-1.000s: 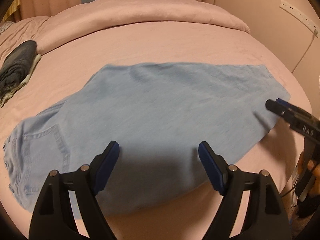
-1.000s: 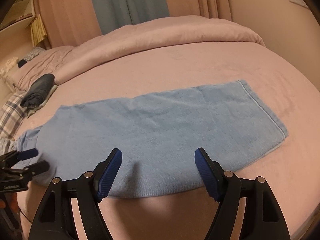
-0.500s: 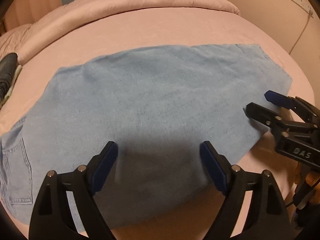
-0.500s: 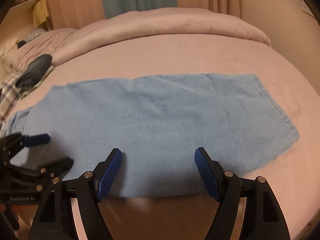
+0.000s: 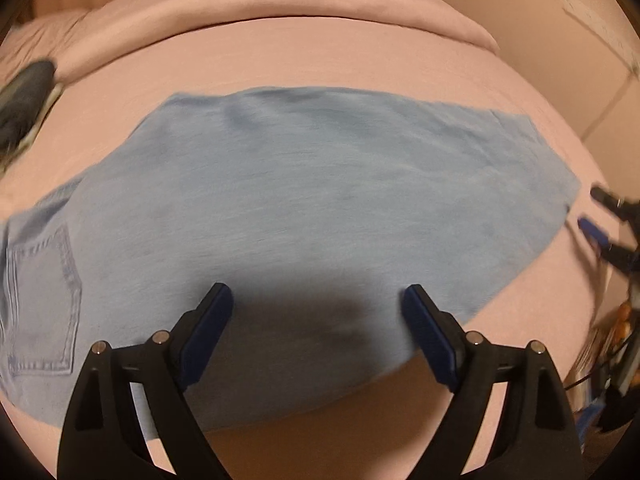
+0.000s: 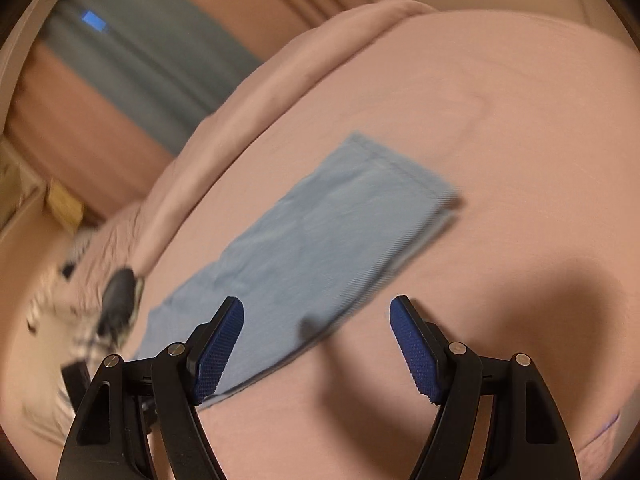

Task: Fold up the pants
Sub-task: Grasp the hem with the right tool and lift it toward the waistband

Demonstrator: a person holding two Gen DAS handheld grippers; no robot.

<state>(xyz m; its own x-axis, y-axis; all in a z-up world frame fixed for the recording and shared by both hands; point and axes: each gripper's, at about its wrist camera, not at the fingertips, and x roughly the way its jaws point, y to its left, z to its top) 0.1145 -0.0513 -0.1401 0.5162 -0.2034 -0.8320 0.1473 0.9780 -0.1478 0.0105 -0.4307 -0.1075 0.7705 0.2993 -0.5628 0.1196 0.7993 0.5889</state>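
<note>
Left wrist view: the left gripper (image 5: 318, 322) hangs with jaws spread wide and empty above the light-blue pants (image 5: 304, 216), which lie flat on the pink bed (image 5: 320, 64). Right wrist view: the right gripper (image 6: 316, 340) is likewise spread and empty, tilted over the pants' (image 6: 304, 256) hem end

Left gripper (image 5: 317, 330), right gripper (image 6: 316, 342), black angular finger arms, blue textured pads (image 6: 416, 350), silver pivot screws (image 6: 455, 347), triangular cut-outs.
</note>
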